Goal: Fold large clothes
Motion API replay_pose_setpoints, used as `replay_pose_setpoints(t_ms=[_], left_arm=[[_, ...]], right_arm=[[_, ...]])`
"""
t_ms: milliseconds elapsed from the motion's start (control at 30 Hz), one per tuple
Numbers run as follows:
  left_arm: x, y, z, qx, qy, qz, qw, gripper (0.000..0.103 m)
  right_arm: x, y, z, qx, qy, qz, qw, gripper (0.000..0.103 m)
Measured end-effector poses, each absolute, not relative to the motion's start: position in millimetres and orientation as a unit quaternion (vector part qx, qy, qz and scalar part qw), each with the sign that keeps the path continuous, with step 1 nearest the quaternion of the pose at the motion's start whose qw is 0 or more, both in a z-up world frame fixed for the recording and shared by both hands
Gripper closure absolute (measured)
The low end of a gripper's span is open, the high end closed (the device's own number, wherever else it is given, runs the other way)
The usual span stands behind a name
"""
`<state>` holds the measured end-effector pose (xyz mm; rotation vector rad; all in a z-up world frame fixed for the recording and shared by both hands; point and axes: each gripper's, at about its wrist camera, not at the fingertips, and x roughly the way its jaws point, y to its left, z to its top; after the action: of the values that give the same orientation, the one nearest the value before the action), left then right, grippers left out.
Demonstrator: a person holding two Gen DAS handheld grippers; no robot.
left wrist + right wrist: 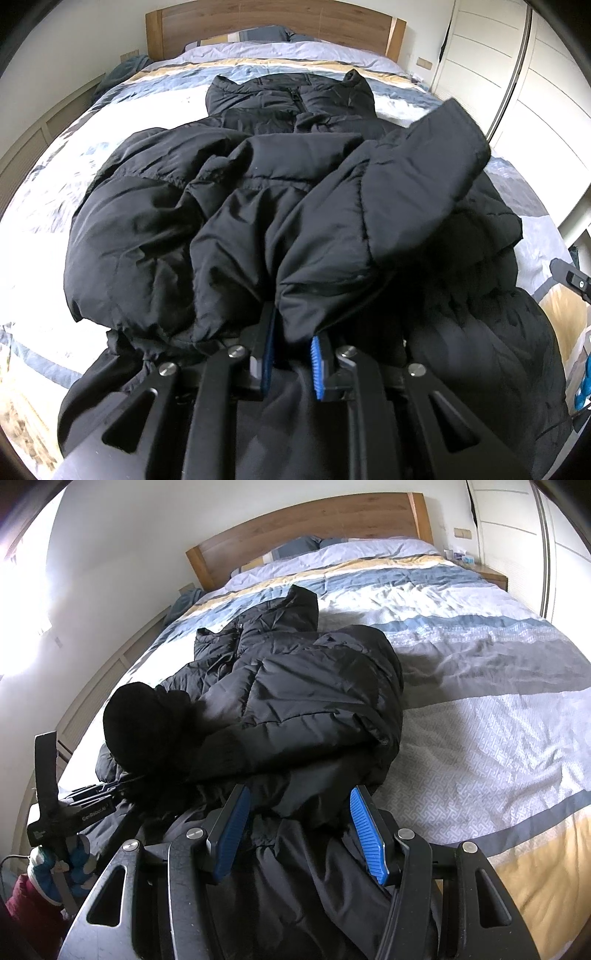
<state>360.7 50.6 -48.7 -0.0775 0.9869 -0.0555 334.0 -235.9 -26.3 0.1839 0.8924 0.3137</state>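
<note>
On the bed [480, 686], the left gripper [293, 354] pinches the black coat [258, 206] mid-fold, the right gripper [299, 834] gapes around its hem, and next I think comes folding it over.

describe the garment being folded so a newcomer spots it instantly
Start at the bed with the wooden headboard and striped duvet. On it lies a black puffer jacket, collar toward the headboard. It is the only dark, quilted item on the pale bedding.

Both tongs [299, 834] black w/ ribbed blue pads [365, 830], silver screws; person's glove [44, 871] blue-white.
</note>
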Motion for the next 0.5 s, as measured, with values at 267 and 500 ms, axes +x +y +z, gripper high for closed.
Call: replay_pose_setpoints(t_ms=[267,500], left_arm=[[344.6,67.7,-20.8,-0.025,0.468,-0.031,0.883,0.086],[332.3,59.2,-6.8,-0.005,0.476,-0.063,0.877,0.086]], right_arm=[[341.4,-232.0,-7.2,0.078,0.412,0.167,0.892,0.039],[356.8,-229.2,5.4,0.084,0.392,0.179,0.899,0.038]])
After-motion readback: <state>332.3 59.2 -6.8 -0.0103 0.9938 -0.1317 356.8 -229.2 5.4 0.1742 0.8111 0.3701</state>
